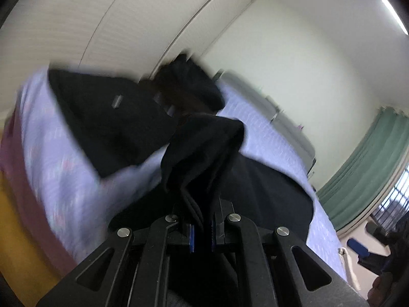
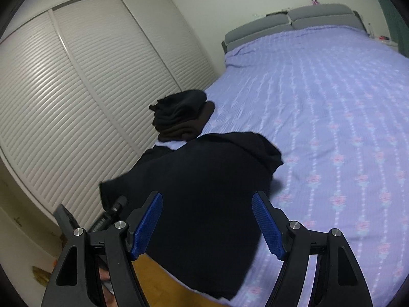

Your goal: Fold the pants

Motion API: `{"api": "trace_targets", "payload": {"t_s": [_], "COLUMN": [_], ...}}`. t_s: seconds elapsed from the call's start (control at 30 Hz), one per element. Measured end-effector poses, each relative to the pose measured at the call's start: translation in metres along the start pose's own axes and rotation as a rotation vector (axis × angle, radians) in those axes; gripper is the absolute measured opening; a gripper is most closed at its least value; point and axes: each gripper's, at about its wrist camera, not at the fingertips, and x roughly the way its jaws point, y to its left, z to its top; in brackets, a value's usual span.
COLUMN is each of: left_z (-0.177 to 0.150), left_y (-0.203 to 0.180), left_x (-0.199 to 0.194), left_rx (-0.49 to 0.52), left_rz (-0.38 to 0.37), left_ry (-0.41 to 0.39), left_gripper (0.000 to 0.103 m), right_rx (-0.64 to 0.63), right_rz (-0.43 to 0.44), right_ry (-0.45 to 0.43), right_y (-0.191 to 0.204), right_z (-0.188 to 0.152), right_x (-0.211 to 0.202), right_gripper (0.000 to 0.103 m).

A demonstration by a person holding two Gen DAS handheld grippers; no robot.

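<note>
Black pants lie spread on the lilac bedspread near the bed's left edge, partly hanging over it. In the left wrist view my left gripper is shut on a bunched fold of the pants, lifted above the bed; the view is blurred by motion. My right gripper is open and empty, its blue pads spread wide just above the near part of the pants. The left gripper's handle shows at the pants' left edge.
A pile of folded dark clothes sits farther up the bed edge. The lilac floral bedspread stretches right to a grey headboard. White louvred wardrobe doors stand left of the bed. Green curtains hang at the right.
</note>
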Motion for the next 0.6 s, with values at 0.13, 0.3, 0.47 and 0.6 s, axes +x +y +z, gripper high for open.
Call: {"api": "trace_targets", "payload": {"t_s": [0.13, 0.3, 0.47, 0.6], "left_z": [-0.023, -0.032, -0.017, -0.012], "left_y": [0.022, 0.029, 0.020, 0.014], "left_x": [0.009, 0.013, 0.002, -0.031], "left_rx": [-0.074, -0.060, -0.049, -0.005], "left_rz": [0.018, 0.016, 0.028, 0.124], "left_ry": [0.095, 0.127, 0.154, 0.056], "left_gripper": [0.010, 0.012, 0.026, 0.087], "right_rx": [-0.013, -0.060, -0.114, -0.121], "right_rz": [-0.009, -0.053, -0.129, -0.154], "right_ry": [0.050, 0.144, 0.216, 0.202], "right_y": [0.015, 0.031, 0.038, 0.035], "right_z": [-0.004, -0.010, -0.011, -0.007], "right_x": [0.023, 0.049, 0.073, 0.071], "right_gripper": [0.074, 0.074, 0.074, 0.074]}}
